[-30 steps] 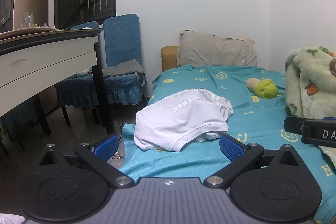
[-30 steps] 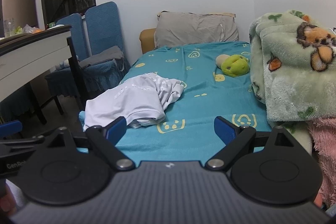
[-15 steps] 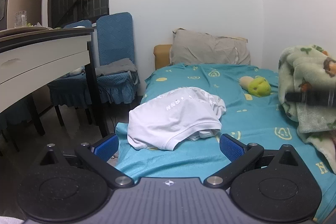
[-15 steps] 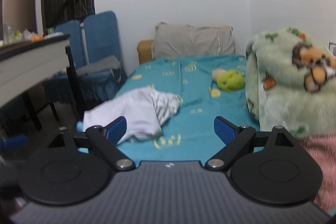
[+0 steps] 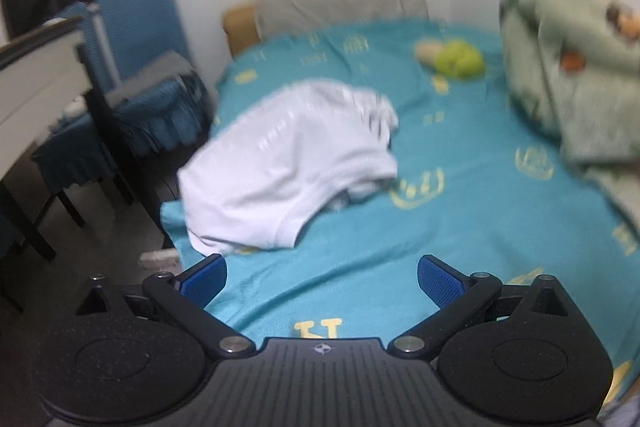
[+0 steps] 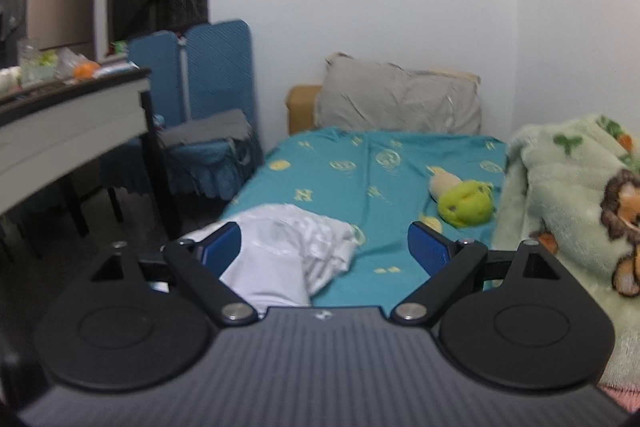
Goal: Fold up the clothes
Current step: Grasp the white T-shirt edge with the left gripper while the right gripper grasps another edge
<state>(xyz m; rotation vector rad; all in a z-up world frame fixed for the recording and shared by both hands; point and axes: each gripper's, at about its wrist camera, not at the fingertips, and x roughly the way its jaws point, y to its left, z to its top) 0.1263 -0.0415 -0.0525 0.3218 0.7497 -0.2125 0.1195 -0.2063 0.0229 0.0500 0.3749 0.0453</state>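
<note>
A crumpled white garment [image 5: 292, 163] lies near the left front corner of the bed with the teal sheet [image 5: 460, 195]. My left gripper [image 5: 320, 281] hovers open over the sheet's near edge, short of the garment, nothing between its fingers. In the right wrist view the same white garment [image 6: 288, 259] sits low between the open fingers of my right gripper [image 6: 324, 247], which is held higher and touches nothing. The right gripper also shows blurred at the top right of the left wrist view.
A green blanket with a lion print [image 6: 572, 219] is heaped on the bed's right side. A green plush toy [image 6: 464, 203] and grey pillow [image 6: 400, 103] lie further back. Left of the bed stand blue chairs [image 6: 204, 131] and a white desk [image 6: 68, 135].
Both grippers have moved forward and up toward the bed. The left view now looks down on the garment from closer. The right gripper rose high, out to the left view's top right.
</note>
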